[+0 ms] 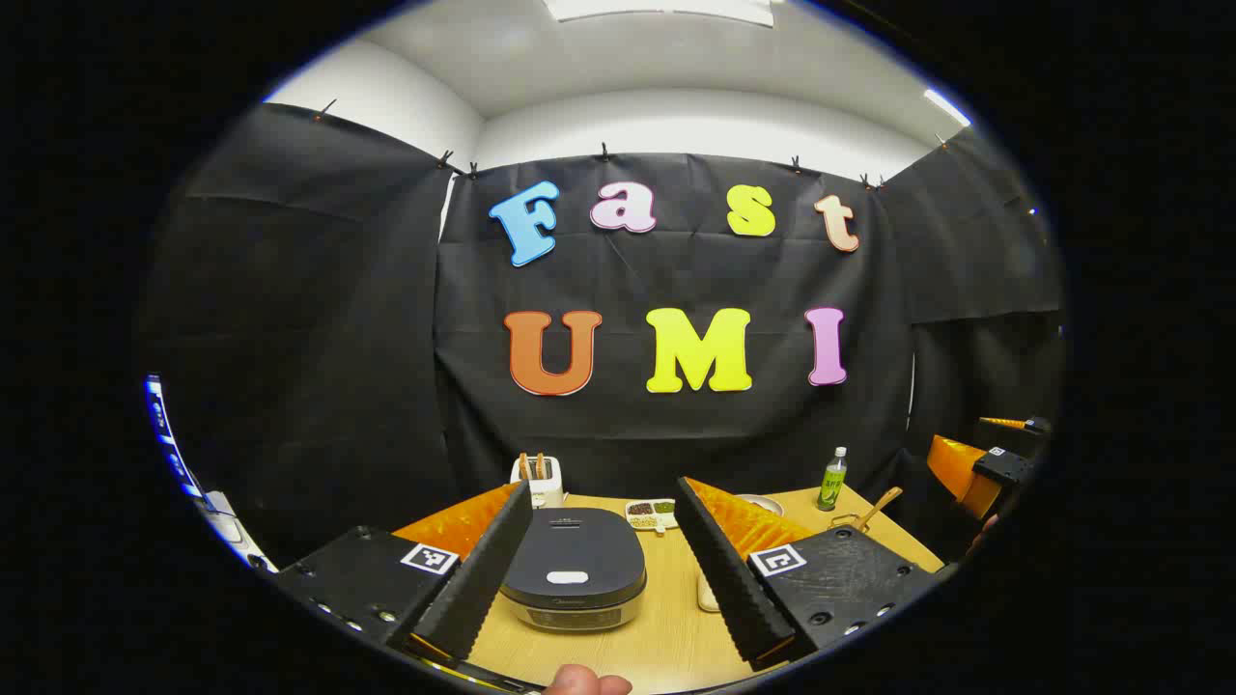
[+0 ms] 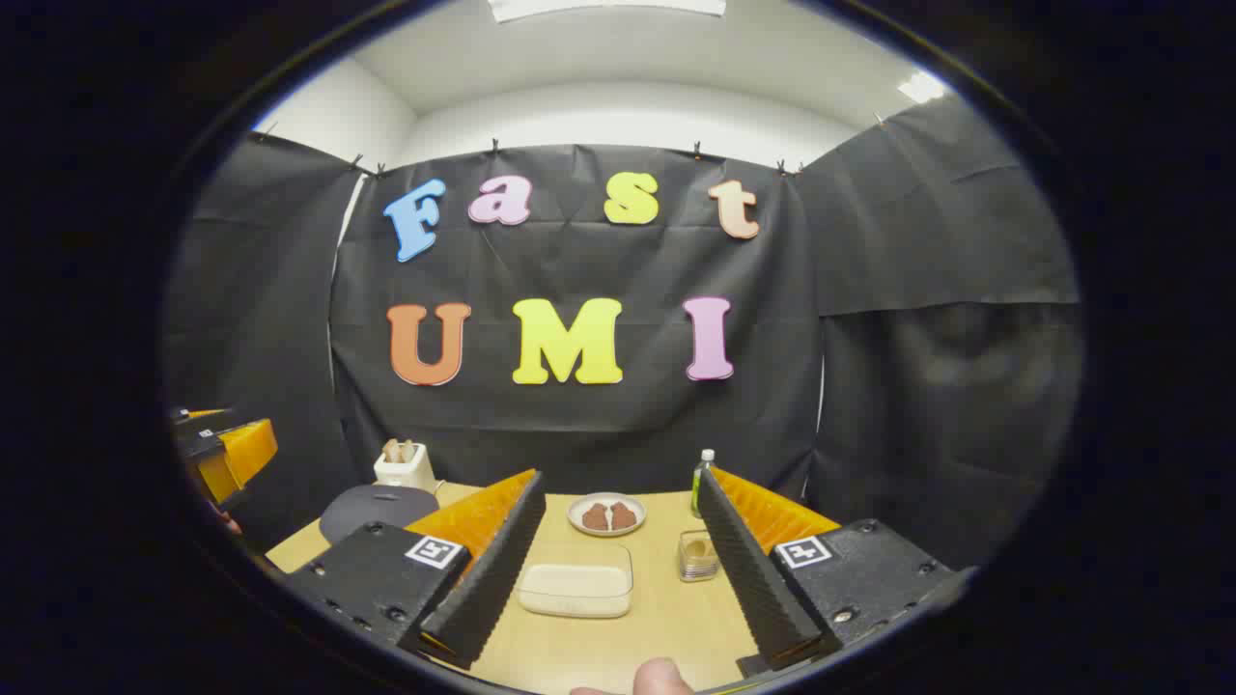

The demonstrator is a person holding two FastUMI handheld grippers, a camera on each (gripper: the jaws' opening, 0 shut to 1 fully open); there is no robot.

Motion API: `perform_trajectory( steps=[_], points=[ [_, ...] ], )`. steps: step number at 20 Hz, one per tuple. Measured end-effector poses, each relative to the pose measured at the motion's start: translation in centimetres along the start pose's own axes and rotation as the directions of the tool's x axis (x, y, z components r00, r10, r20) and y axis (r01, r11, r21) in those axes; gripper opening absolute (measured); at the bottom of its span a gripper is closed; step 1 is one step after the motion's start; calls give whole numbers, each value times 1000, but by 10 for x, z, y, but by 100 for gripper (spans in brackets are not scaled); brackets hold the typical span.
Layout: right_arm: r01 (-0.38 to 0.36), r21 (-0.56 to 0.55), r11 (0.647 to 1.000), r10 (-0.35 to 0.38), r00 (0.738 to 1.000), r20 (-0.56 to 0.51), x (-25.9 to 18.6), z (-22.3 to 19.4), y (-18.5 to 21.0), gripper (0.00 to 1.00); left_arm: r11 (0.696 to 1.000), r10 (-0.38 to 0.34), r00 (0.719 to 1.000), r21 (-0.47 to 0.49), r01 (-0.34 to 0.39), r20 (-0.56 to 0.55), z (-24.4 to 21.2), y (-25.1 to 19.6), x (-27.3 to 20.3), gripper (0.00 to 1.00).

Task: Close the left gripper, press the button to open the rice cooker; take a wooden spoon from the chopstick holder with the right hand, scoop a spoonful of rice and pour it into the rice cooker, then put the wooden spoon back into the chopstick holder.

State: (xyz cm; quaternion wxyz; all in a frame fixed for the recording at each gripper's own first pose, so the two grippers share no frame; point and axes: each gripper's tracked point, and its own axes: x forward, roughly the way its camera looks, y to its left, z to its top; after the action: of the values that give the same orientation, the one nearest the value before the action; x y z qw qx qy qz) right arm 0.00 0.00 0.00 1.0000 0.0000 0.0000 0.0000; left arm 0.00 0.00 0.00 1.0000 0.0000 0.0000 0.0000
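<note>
Fingertip of mine pokes in at the bottom edge of the left gripper view, just below the left gripper [image 1: 603, 569], whose two ribbed fingers stand wide apart with nothing between them but air. Straight ahead in that gap sits the rice cooker [image 1: 575, 569], dark lid down, pale button on its front lip facing me. It rests on the wooden table [image 1: 666, 627], a strip of bare wood showing between it and my right-hand finger. Behind it: a white toaster [image 1: 541, 480] at the back edge, a small divided dish [image 1: 652, 513], a green bottle [image 1: 832, 480] far right. Wooden spoon [image 1: 874, 509] leans out of a holder near the right rim; holder itself mostly hidden by my finger. The other gripper's orange body shows at the far right margin.

Right gripper view: right gripper [image 2: 618, 569] also spread open, holding nothing, thumb tip at the bottom edge. Between its fingers lies a shallow clear box of rice [image 2: 576, 589], open wood all round it. Just right of that, a small clear chopstick holder [image 2: 697, 556] close against my right finger. Plate with two brown pieces [image 2: 605, 514] farther back, bottle beside it. Rice cooker's lid visible as a dark oval off to the left, near the toaster, well apart from the rice box
</note>
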Motion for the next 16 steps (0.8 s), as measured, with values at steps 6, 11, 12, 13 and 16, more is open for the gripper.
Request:
perform_trajectory(
  steps=[6,11,12,13,16],
  points=[
    [-14,-2,1000,14,1000,0,0,-4,5,100,1000,7,1000,8,-7,-16,-3,1,-1,94],
    [-15,-1,1000,15,1000,-15,6,-6,6,100,1000,23,1000,3,-23,-16,-1,3,-2,94],
    [-16,1,1000,16,1000,-12,7,-4,6,100,1000,31,999,4,-31,-18,-2,4,-1,94],
    [-17,3,1000,18,1000,-9,8,-4,7,100,999,38,999,5,-38,-20,-3,4,-1,94],
    [-39,-4,999,39,999,-33,12,-8,12,100,998,54,998,-10,-54,-22,-4,5,0,94]
  ],
)
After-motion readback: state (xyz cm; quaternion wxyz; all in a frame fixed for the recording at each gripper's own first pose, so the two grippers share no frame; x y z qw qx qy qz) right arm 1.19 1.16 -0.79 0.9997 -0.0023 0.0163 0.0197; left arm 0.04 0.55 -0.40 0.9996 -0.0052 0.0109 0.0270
